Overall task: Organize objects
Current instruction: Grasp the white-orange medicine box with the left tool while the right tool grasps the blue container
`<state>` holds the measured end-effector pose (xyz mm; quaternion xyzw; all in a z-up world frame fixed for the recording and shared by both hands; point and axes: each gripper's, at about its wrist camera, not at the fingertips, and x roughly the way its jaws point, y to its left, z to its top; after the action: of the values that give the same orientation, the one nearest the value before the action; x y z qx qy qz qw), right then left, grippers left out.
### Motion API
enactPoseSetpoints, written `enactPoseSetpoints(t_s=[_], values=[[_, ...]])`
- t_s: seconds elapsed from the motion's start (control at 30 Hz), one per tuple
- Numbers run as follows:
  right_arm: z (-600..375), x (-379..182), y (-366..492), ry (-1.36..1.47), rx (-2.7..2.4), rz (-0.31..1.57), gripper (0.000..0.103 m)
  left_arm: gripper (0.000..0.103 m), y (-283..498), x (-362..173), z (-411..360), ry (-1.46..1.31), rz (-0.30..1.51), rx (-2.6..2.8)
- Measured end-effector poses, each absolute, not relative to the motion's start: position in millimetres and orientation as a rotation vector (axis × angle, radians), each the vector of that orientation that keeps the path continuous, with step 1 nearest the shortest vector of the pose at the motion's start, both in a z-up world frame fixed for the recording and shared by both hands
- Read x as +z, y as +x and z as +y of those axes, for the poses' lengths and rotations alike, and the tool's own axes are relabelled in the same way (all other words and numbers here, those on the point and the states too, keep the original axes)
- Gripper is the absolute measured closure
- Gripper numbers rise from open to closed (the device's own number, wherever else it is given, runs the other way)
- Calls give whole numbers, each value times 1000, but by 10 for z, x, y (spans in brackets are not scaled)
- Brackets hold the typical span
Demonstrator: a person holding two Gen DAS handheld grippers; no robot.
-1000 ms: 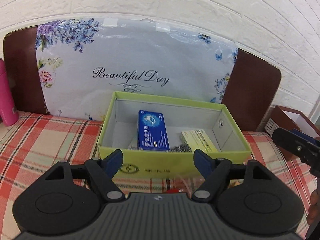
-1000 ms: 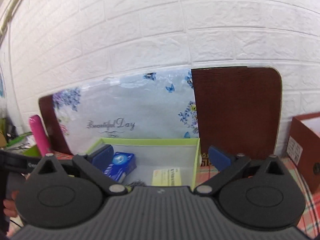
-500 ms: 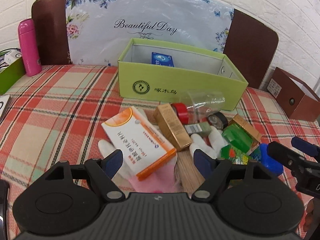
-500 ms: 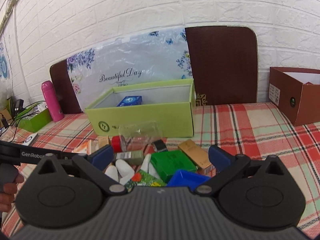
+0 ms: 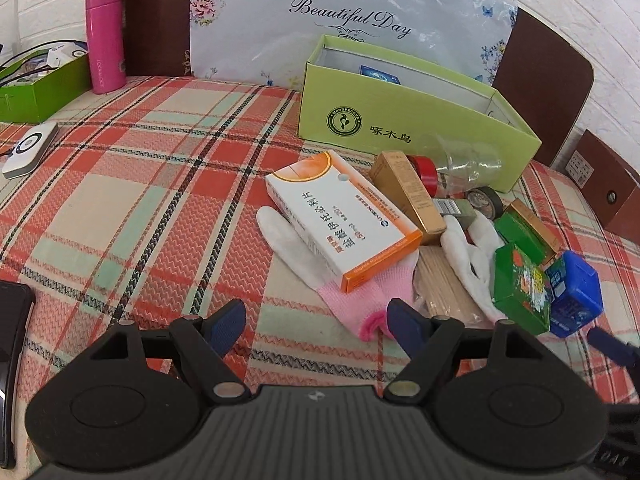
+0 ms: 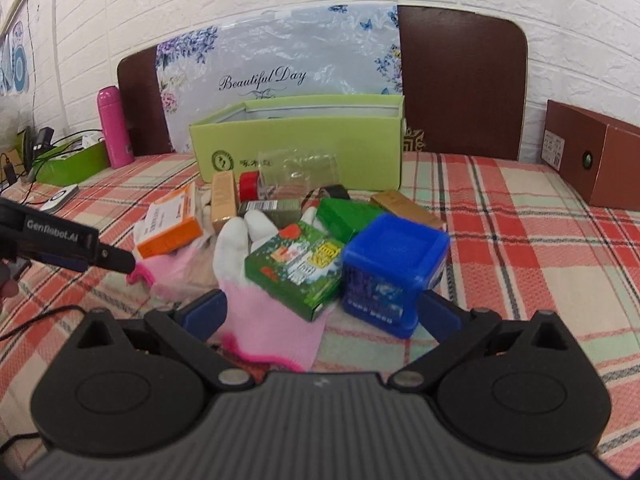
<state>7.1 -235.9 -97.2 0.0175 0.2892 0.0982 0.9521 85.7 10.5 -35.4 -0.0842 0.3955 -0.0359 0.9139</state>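
A light green open box [image 5: 416,112] stands at the back of the plaid cloth, with a blue packet [image 5: 379,73] inside; it also shows in the right wrist view [image 6: 304,148]. In front lies a pile: an orange-and-white medicine box [image 5: 340,220], a gold box [image 5: 406,192], red tape [image 5: 425,168], a clear cup [image 5: 468,162], white-and-pink gloves [image 5: 304,264], a green packet [image 6: 296,268] and a blue tub [image 6: 390,268]. My left gripper [image 5: 314,326] is open and empty, just before the pink glove cuff. My right gripper [image 6: 320,316] is open and empty, near the green packet and blue tub.
A pink bottle [image 5: 105,38] and a dark green box with cables [image 5: 40,80] stand at the far left. A white round device [image 5: 30,148] lies on the left. A brown box [image 6: 596,152] stands at the right. A floral board [image 6: 276,68] leans on the brick wall.
Both grippers have drawn back from over the green box and tilted down. The pile of objects on the cloth is now in front of them. Both stay open.
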Motion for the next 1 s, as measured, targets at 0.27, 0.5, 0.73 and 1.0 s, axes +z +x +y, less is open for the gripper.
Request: enactPoseSetpoints(t_s=[0.27, 0.5, 0.73, 1.0], values=[[-2343, -937, -11, 18, 186, 573, 0, 22, 1466, -273, 19, -334, 779, 65], [-2487, -897, 59, 19, 91, 552, 0, 25, 1634, -411, -74, -178, 773, -61], [-2643, -908, 511, 201, 5, 597, 0, 26, 1107, -335, 80, 34, 733, -242], [-2854, -944, 495, 219, -35, 616, 43, 26, 1011, -404, 233, -4, 776, -177]])
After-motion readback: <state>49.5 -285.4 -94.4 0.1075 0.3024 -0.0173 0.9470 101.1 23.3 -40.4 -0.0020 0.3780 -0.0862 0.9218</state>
